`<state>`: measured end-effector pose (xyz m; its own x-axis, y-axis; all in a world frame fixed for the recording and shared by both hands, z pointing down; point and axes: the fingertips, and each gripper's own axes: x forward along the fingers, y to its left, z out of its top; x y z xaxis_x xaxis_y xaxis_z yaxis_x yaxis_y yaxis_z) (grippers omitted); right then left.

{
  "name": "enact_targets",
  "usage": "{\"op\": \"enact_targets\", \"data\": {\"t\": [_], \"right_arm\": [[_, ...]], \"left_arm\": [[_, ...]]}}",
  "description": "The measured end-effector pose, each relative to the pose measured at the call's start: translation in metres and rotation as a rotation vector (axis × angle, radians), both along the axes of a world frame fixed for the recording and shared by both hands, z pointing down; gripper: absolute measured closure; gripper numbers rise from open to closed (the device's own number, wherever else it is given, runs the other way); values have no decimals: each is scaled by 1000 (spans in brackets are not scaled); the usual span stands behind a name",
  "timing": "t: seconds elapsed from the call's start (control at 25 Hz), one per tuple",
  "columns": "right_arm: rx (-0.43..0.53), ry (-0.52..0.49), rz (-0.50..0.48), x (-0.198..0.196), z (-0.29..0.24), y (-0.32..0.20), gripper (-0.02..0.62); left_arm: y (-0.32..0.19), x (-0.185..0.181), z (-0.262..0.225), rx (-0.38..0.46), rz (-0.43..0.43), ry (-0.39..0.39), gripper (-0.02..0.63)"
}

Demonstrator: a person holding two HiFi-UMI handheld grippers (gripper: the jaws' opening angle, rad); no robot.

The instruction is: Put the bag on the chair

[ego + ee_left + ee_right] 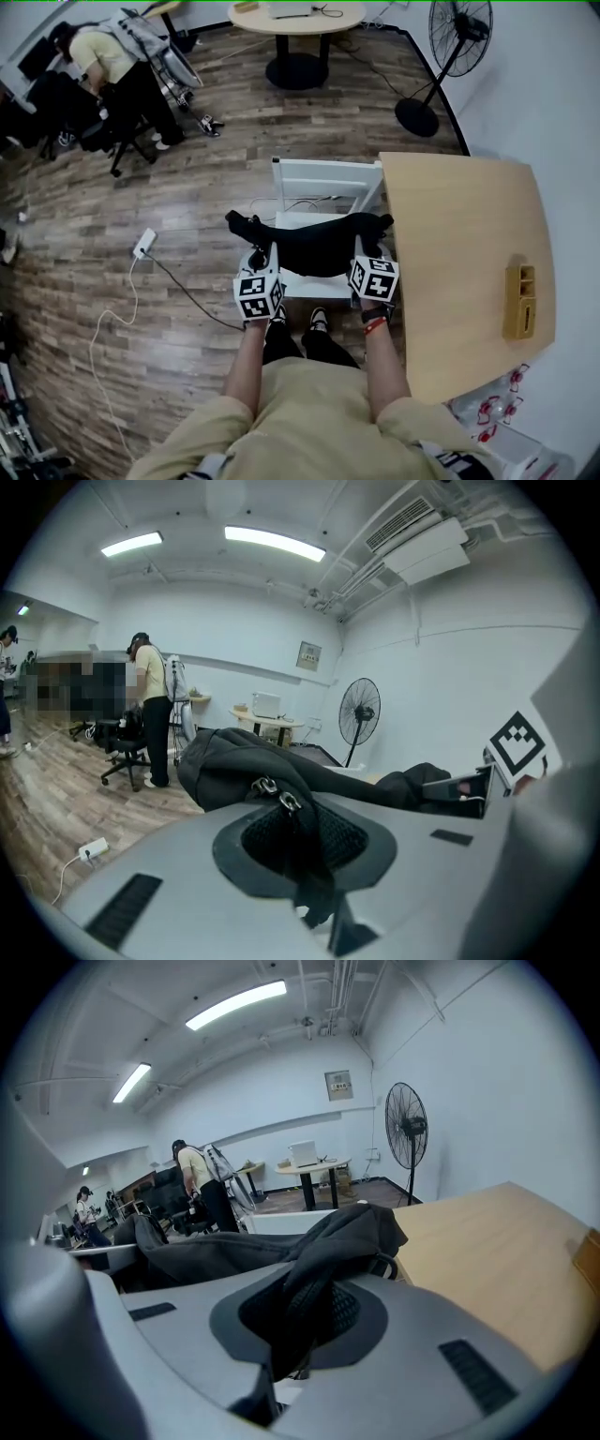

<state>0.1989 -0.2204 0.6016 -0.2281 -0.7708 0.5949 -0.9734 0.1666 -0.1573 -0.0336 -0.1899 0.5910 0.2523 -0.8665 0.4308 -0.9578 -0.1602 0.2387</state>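
**Ana:** Nearest the head camera were the wearer's sand-coloured shirt (309, 412) and two bare forearms. What was at the end of them?

**Ben:** The black bag (314, 246). From where I stood it was slung like a hammock between the two tools. The left gripper (261, 255) had its jaws pinched together on the fabric just by the zip pulls (272, 792), and the right gripper (367, 246) was clamped the same way on a fold at the other end.

**Ana:** And was it on the chair?

**Ben:** It was over it. The bag sagged above the seat of the white chair (323, 176), in front of the backrest. I couldn't tell whether its belly touched the seat.

**Ana:** So what worried you?

**Ben:** The width. The bag spanned the whole seat, and its left end (242, 223) stuck out past the chair's edge. If that side were released first, I judged the weight might drag it off towards the floor and the white cable (141, 281). The right end hung just beside the corner of the wooden table (469, 244), so it could have snagged there. Cloth sat deep in both jaws too, so a zip pull might have caught as they opened.

**Ana:** Anything else close?

**Ben:** No. The standing fan (457, 42) and the other person (108, 56) were well apart from it.
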Motion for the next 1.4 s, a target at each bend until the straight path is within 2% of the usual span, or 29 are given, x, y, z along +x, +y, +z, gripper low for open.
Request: {"op": "enact_targets", "data": {"t": [0.32,0.6,0.84,1.12,1.28,1.4], "right_arm": [[-132,44,-5,-8,87,-6,560],[-246,48,14,3,163,-10,560],[-348,57,23,10,228,-9,560],[-439,58,13,15,293,-15,560],[-466,64,27,27,336,-27,557],[-503,68,38,21,358,-25,551]], "left_arm": [[-7,-9,99,-181,27,43,549],[-12,4,172,-323,72,27,548],[-9,10,235,-465,27,54,548],[-12,14,300,-582,29,63,548],[-28,22,342,-625,17,87,548],[-36,15,360,-653,15,106,548]]}}
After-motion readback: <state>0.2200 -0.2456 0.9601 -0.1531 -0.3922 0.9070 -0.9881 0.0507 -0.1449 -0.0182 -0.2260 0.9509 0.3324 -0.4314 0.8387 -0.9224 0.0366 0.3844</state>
